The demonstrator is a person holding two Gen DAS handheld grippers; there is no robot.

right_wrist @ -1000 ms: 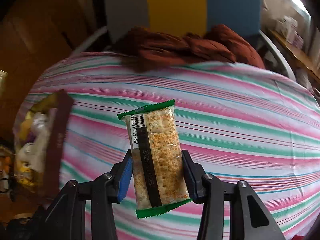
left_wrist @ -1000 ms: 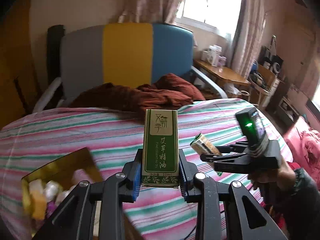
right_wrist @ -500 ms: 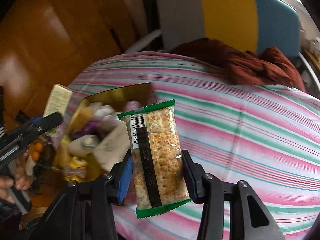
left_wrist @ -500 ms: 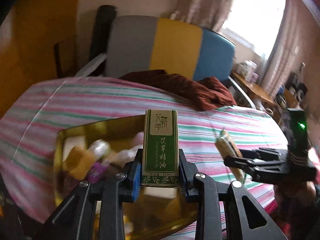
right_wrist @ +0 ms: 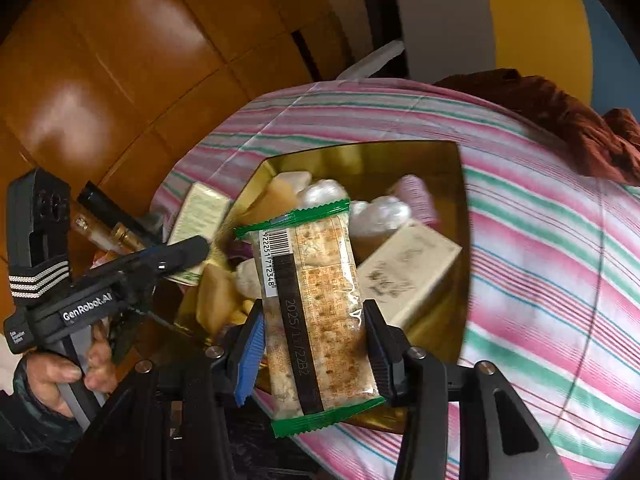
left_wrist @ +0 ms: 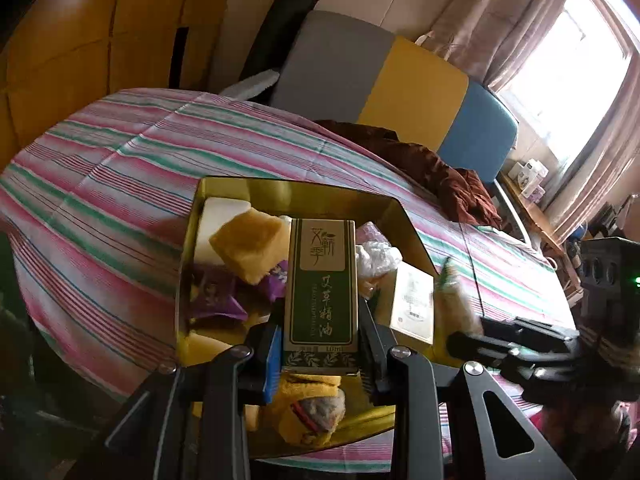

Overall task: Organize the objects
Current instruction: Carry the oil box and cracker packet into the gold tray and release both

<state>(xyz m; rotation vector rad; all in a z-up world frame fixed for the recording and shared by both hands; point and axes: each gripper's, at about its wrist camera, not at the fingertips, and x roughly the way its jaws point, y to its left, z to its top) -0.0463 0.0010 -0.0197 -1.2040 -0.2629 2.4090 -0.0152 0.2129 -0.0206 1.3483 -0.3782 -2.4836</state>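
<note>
The left wrist camera sits just behind the left hand-held gripper (left_wrist: 320, 344) and looks forward along its fingers, tilted down at the gold tray (left_wrist: 224, 184) close ahead on the striped worktop (left_wrist: 100, 184); the right hand-held gripper (left_wrist: 464, 340) shows at its right edge. The right wrist camera rides behind the right hand-held gripper (right_wrist: 316, 356), facing down and leftward (steeper, it seems) onto the same gold tray (right_wrist: 460, 216), with the left hand-held gripper (right_wrist: 196, 246) at its left. Both views share tray, worktop (right_wrist: 560, 264) and the tricolour chair (left_wrist: 408, 80) beyond.

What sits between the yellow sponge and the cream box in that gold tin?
In the right wrist view, white crinkly wrapped items lie between yellow sponge and cream box.
</note>
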